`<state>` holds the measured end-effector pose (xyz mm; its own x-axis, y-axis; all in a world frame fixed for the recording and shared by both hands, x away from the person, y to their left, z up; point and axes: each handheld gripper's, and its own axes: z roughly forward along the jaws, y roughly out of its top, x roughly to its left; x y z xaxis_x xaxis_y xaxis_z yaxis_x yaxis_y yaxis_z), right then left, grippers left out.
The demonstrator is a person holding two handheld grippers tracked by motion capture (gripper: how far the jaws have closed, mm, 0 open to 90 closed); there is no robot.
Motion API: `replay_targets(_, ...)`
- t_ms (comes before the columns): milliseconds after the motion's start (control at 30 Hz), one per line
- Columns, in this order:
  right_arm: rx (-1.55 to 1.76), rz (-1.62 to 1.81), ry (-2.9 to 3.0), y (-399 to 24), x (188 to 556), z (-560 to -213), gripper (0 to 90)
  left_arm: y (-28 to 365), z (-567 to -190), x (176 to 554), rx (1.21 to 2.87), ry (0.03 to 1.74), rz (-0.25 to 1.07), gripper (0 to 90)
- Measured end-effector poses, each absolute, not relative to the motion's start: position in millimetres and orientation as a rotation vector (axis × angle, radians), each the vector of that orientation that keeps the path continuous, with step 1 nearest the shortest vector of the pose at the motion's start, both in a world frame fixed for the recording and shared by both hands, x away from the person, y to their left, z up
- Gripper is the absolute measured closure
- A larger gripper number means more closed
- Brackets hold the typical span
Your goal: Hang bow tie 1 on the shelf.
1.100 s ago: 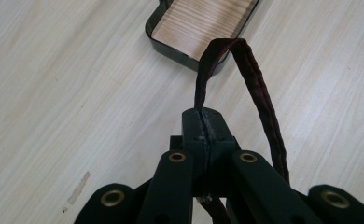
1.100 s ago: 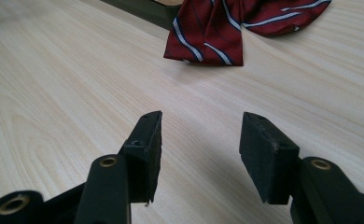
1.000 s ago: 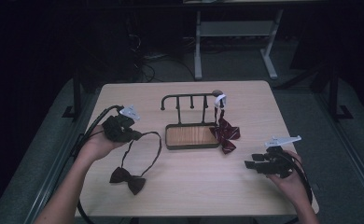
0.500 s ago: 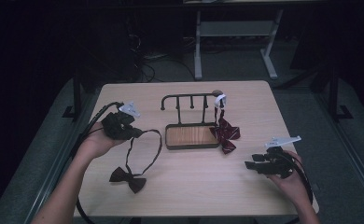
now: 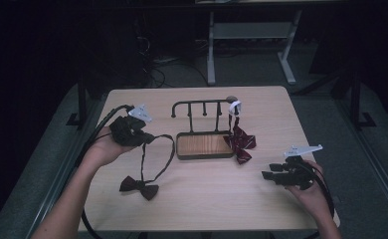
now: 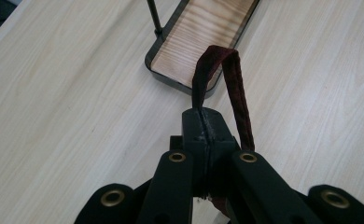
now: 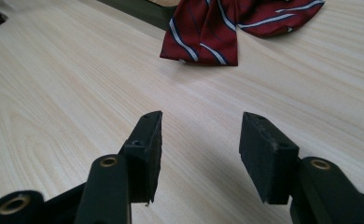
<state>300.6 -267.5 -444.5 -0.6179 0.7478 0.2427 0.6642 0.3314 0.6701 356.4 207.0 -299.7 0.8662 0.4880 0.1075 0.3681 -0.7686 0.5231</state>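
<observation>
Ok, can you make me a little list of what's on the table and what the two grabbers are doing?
table: light wood table
rack: black rack with pegs over a wooden tray
dark bow tie: bow lies on the table, its strap loops up to the left gripper
striped bow tie: red striped bow tie hangs from the rack's right end, its bottom resting on the table
left gripper: shut on the strap
right gripper: open, nothing between the jaws, low over the table near the striped bow tie
</observation>
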Motion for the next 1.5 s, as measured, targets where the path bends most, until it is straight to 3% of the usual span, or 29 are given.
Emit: replay_targets(1500,1.317,1.153,2.475,-268.8,299.3,-443.6,49.0,188.0,-254.8,381.0,2.564,0.601,0.423,89.5)
